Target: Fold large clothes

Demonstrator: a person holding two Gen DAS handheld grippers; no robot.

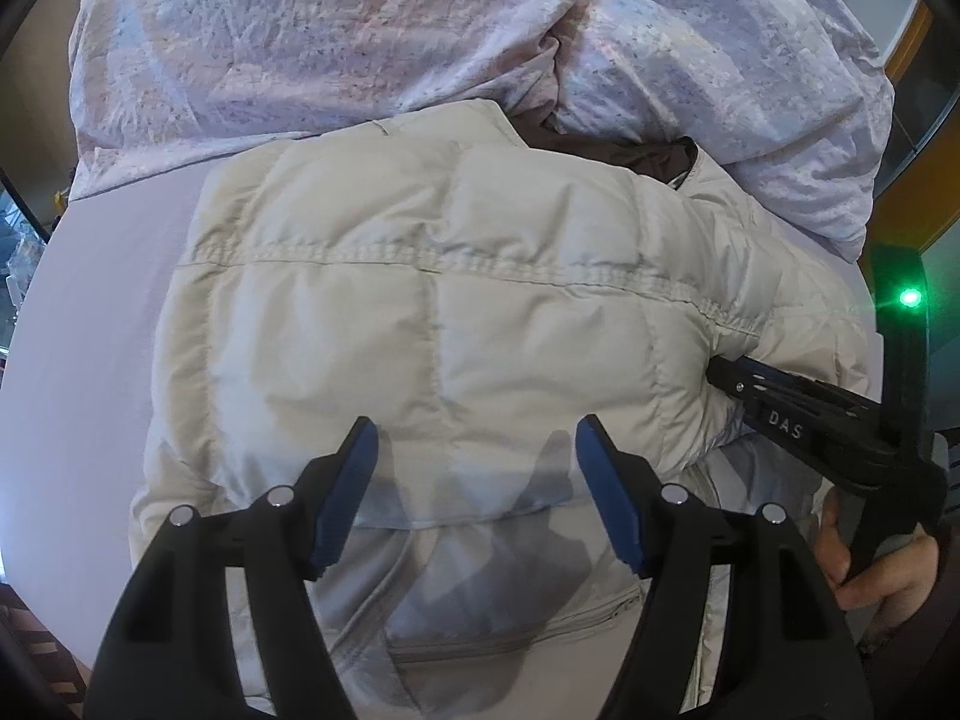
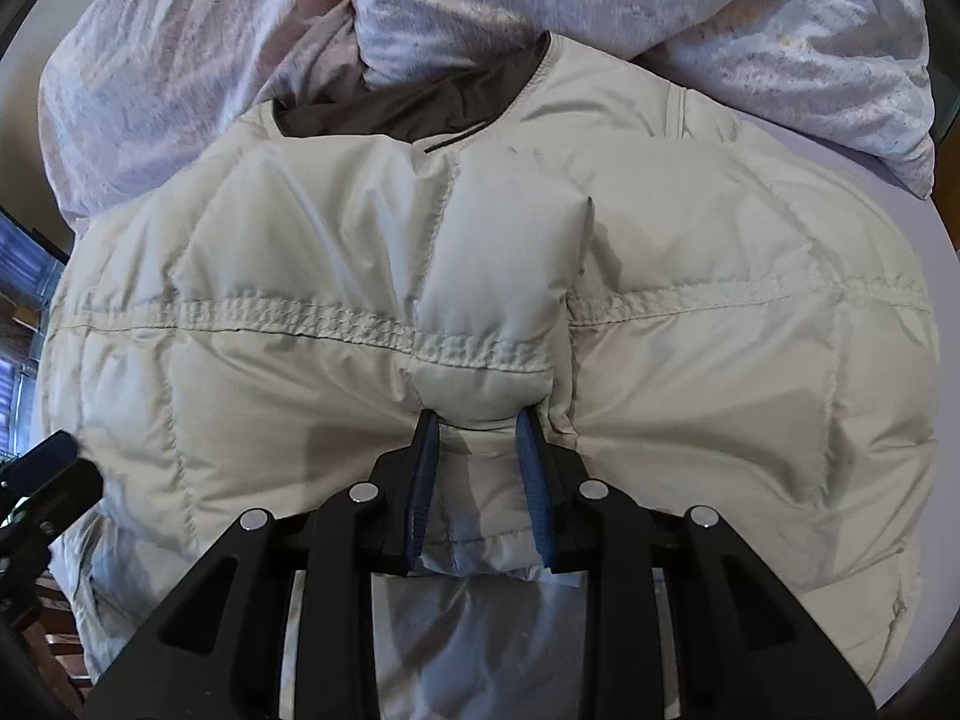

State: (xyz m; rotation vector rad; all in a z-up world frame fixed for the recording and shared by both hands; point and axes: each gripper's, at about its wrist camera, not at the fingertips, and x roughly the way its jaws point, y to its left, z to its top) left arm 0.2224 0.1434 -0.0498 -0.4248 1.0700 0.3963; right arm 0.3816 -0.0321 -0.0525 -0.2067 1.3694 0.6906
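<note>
A cream quilted puffer jacket (image 1: 432, 312) lies folded on a pale lilac bed sheet (image 1: 102, 324); its brown lining shows at the collar (image 2: 420, 102). My left gripper (image 1: 477, 438) hovers open and empty just above the jacket's near edge. My right gripper (image 2: 477, 420) is shut on a puffy fold of the jacket (image 2: 498, 300), pinched between its blue pads. In the left wrist view the right gripper (image 1: 729, 369) reaches in from the right, its tips buried in the jacket's side.
A crumpled floral duvet (image 1: 360, 30) is piled along the far side of the bed, touching the jacket's collar. The bed edge curves at the left (image 1: 36, 276). Orange wall or furniture (image 1: 900, 42) stands at the far right.
</note>
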